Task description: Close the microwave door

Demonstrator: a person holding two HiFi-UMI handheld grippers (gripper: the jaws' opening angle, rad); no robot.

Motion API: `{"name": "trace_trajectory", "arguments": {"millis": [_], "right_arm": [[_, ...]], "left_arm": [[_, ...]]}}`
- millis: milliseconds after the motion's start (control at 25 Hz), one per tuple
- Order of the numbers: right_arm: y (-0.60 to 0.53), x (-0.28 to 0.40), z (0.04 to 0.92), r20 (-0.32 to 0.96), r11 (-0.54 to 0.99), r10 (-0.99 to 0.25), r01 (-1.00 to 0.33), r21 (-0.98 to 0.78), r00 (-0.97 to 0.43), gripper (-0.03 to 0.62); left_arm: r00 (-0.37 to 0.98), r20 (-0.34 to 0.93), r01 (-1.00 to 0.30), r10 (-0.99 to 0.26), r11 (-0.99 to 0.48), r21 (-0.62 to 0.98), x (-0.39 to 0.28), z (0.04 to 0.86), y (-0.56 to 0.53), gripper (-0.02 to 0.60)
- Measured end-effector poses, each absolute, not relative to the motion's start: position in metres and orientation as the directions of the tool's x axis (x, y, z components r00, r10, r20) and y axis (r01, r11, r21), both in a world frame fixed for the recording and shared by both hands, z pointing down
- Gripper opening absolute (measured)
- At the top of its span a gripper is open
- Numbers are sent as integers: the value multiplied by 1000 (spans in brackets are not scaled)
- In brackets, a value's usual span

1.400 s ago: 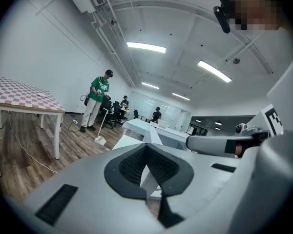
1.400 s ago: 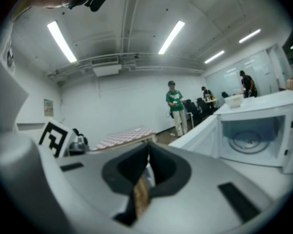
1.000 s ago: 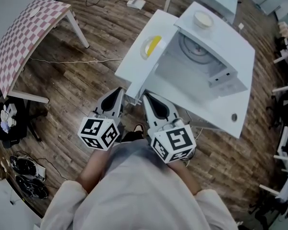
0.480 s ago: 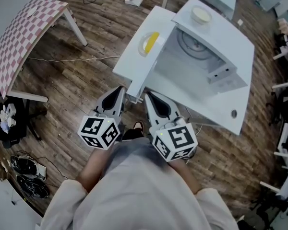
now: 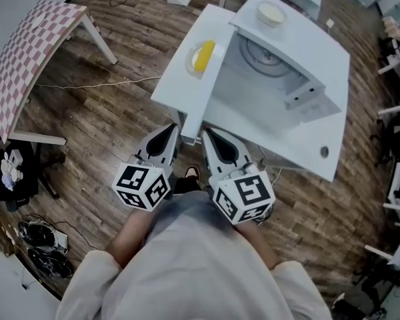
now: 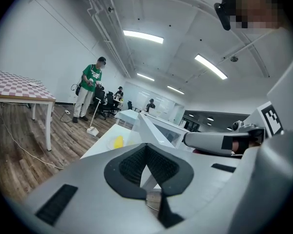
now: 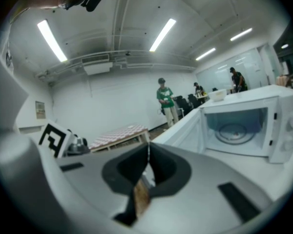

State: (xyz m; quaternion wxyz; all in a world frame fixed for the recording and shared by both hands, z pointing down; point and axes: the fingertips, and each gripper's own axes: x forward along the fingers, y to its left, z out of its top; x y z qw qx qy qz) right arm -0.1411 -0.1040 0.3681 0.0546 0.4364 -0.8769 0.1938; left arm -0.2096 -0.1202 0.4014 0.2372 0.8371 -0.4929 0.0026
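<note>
A white microwave (image 5: 300, 52) stands on a white table (image 5: 177, 89) with its door (image 5: 213, 95) swung open to the left. The cavity and its glass turntable (image 5: 263, 55) show. In the right gripper view the door (image 7: 188, 128) stands out from the open cavity (image 7: 237, 130). My left gripper (image 5: 171, 131) (image 6: 146, 147) is shut and empty, its tips just below the door's near end. My right gripper (image 5: 207, 134) (image 7: 148, 150) is beside it, also shut and empty, pointing at the microwave's front. Neither visibly touches the door.
A plate with a yellow item (image 5: 201, 57) lies on the table left of the door. A white bowl (image 5: 271, 13) sits on top of the microwave. A checkered table (image 5: 33, 52) stands at the left, with a cable (image 5: 100, 84) across the wooden floor. People (image 6: 90, 94) stand far off.
The two grippers have barely shifted, the left one slightly right towards the door. The door is as far open as before.
</note>
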Motion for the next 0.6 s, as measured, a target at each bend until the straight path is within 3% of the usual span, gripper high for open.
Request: {"name": "trace_trajectory", "arguments": {"millis": [600], "right_arm": [[-106, -111, 382, 307, 484, -765, -820, -306, -566, 23]], "left_arm": [[575, 247, -791, -780, -452, 412, -176, 405, -120, 13]]}}
